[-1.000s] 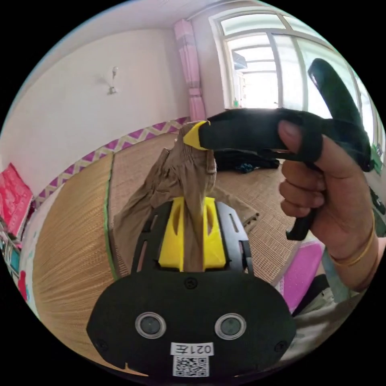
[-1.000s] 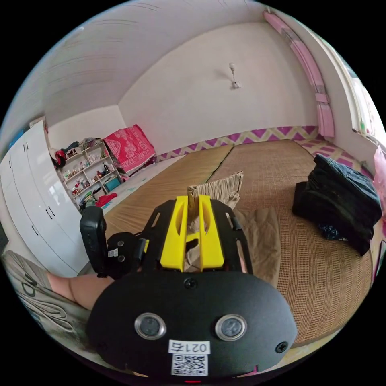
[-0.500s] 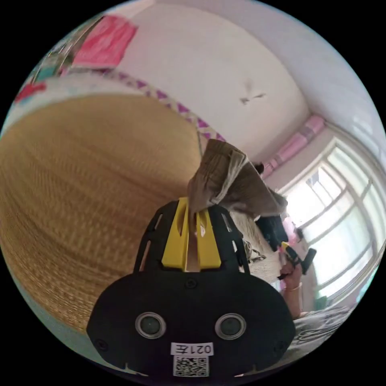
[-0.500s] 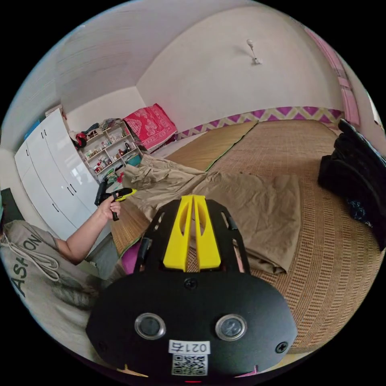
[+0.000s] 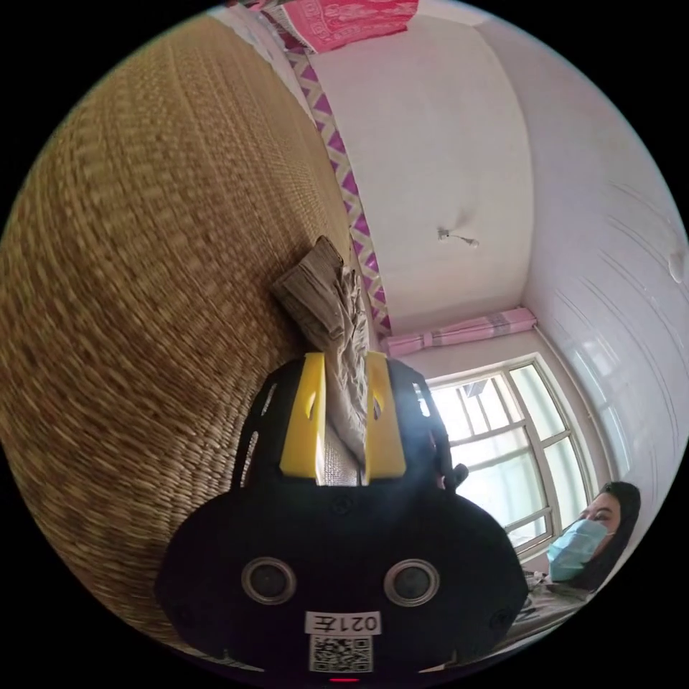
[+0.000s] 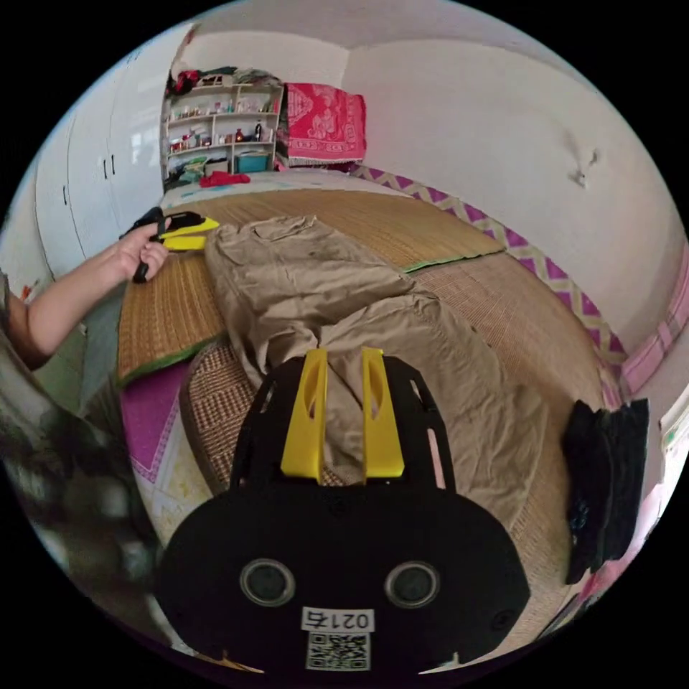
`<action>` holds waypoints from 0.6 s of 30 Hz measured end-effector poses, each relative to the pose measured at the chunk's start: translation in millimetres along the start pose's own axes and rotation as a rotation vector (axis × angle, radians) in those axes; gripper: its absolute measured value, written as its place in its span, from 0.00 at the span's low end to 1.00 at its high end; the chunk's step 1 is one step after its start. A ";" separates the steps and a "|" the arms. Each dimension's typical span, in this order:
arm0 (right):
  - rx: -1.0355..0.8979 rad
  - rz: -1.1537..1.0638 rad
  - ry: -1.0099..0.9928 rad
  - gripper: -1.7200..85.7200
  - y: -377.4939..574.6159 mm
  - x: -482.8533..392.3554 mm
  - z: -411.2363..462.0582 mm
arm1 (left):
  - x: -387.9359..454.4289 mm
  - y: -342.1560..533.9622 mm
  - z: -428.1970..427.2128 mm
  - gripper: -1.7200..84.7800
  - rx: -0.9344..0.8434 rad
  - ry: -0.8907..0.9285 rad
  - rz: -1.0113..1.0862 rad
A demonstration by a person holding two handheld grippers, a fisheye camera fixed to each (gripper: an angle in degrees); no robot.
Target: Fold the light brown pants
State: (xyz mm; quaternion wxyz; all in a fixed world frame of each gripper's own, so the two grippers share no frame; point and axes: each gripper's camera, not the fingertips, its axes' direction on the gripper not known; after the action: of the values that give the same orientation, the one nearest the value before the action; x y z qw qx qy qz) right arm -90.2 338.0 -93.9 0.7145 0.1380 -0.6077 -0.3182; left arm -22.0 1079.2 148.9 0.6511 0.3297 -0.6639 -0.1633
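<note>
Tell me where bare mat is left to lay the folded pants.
Free: the straw mat between the pants and the zigzag wall border. Also the strip between the pants' hem and the dark clothes pile. Crowded: the middle, under the pants.

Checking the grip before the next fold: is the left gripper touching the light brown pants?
Touching. In the left gripper view, the left gripper has the light brown pants fabric running between its yellow jaws, against both.
</note>
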 end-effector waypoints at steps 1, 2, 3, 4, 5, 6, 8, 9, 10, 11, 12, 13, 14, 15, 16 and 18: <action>-0.029 -0.053 0.019 0.11 -11.3 -9.8 12.2 | -6.2 3.6 0.5 0.12 -0.004 0.005 0.006; -0.063 -0.089 0.031 0.12 -21.8 -17.1 24.7 | -9.4 5.4 0.7 0.12 -0.006 0.008 0.009; -0.076 -0.109 0.029 0.12 -26.6 -20.5 30.5 | -16.1 9.6 0.7 0.13 -0.007 0.017 0.013; -0.096 -0.136 0.015 0.12 -35.3 -25.8 40.7 | -22.9 14.0 0.4 0.12 -0.008 0.020 0.014; -0.109 -0.140 0.012 0.12 -42.8 -28.4 48.8 | -26.1 16.1 0.5 0.12 -0.008 0.020 0.015; -0.116 -0.143 0.015 0.12 -46.1 -29.4 52.7 | -32.5 19.9 0.4 0.12 -0.005 0.016 0.015; -0.165 -0.150 0.028 0.12 -55.6 -31.4 71.0 | -39.6 24.4 1.1 0.11 -0.008 0.008 0.020; -0.176 -0.152 0.027 0.12 -56.9 -31.8 75.1 | -43.6 27.3 2.2 0.11 -0.014 0.000 0.026; -0.181 -0.137 0.015 0.12 -58.8 -30.2 79.0 | -47.5 30.5 3.0 0.11 -0.018 -0.005 0.033; -0.174 -0.097 -0.015 0.11 -60.1 -23.9 77.9 | -49.6 32.2 3.4 0.11 -0.020 -0.006 0.036; -0.167 -0.066 -0.042 0.10 -60.4 -18.8 76.2 | -54.2 35.3 4.2 0.11 -0.026 -0.004 0.039; -0.134 0.019 -0.120 0.09 -59.0 -5.1 70.2 | -59.6 38.3 4.5 0.11 -0.028 0.002 0.038; -0.077 0.119 -0.178 0.08 -54.3 10.4 61.8 | -62.4 39.8 4.5 0.11 -0.028 0.005 0.037; -0.046 0.155 -0.205 0.07 -51.2 16.7 57.8 | -68.1 42.7 4.5 0.11 -0.030 0.013 0.035; -0.004 0.208 -0.245 0.07 -45.7 27.0 52.4 | -73.5 45.3 4.9 0.11 -0.033 0.020 0.034; -0.003 0.234 -0.268 0.07 -42.2 33.1 52.2 | -80.3 49.5 5.5 0.11 -0.034 0.023 0.034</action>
State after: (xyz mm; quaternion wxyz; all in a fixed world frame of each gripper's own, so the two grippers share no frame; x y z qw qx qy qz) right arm -150.2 295.3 -81.1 0.6594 0.0219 -0.7089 -0.2493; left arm -43.7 1166.3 119.5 0.6668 0.3090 -0.6591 -0.1595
